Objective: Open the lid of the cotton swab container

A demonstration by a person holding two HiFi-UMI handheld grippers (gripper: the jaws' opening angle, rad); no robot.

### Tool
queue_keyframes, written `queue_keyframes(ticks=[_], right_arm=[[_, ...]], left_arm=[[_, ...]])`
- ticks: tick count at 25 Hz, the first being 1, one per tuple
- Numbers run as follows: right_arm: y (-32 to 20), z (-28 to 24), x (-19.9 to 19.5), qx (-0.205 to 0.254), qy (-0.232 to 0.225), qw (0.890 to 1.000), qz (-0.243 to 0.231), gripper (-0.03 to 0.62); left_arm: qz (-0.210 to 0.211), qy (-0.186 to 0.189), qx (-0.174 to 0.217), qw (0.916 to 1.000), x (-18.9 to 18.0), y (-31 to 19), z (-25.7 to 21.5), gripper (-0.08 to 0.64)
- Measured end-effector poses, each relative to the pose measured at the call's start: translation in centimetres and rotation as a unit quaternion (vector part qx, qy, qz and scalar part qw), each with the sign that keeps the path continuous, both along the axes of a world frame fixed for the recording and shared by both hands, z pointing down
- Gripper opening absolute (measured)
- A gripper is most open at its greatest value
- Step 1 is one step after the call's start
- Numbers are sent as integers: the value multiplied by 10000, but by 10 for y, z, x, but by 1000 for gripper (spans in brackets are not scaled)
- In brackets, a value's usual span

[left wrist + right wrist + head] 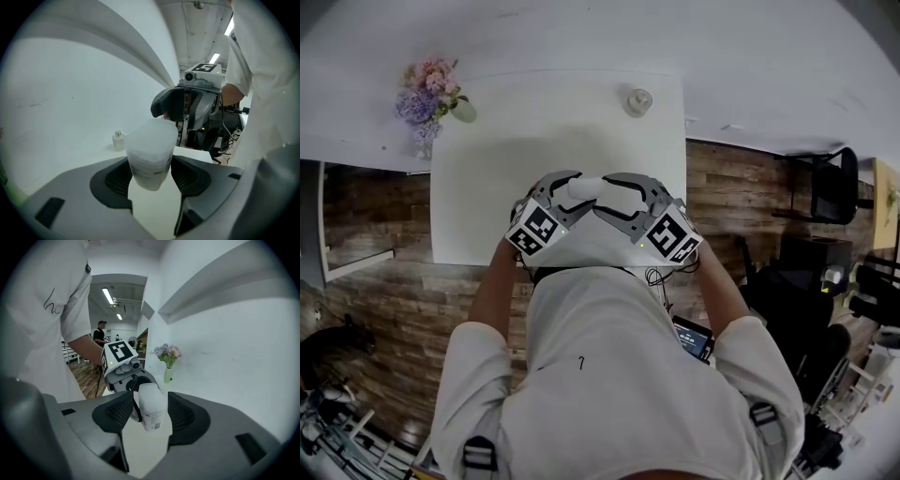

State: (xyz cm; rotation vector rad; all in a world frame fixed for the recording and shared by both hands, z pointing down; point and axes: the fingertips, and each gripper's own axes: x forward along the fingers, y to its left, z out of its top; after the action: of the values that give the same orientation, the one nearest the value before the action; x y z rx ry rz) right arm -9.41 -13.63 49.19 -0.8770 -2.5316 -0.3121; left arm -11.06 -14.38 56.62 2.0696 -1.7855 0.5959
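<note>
Lid-opening task, early stage. My left gripper holds the frosted, translucent white plastic cotton swab container clear above the white rectangular worktop, its fingers clenched on the lower body on both sides. My right gripper faces it end-on; its fingers are released and stand to either side of the container's other end with a narrow gap showing, so they bracket it without pressing. No separate lid appears in any view and the container's outline reads as one closed piece, so I judge the lid to be still on. Done: container lifted and presented between both grippers. Left: seize the cap with the right fingers, then pull or twist it free. A small clear glass bottle stands well apart on the worktop.
</note>
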Motion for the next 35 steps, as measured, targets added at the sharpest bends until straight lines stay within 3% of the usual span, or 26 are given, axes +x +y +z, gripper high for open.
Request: queue_keyframes(ticks=[7,12,25,35], right_arm=[[11,6,-11,110,-31,9992,-373,271],[13,12,-13,45,55,9993,-372,273],[30,20,-19,70,183,9967,-791,222],[28,21,-19,-153,569,9957,-719,219]], left_arm=[[225,65,60,9997,7,-5,-4,268],[355,234,165,9990,14,-7,-11,268],[331,241,68,9991,8,8,0,265],[476,181,81,9987,9,11,0,264]])
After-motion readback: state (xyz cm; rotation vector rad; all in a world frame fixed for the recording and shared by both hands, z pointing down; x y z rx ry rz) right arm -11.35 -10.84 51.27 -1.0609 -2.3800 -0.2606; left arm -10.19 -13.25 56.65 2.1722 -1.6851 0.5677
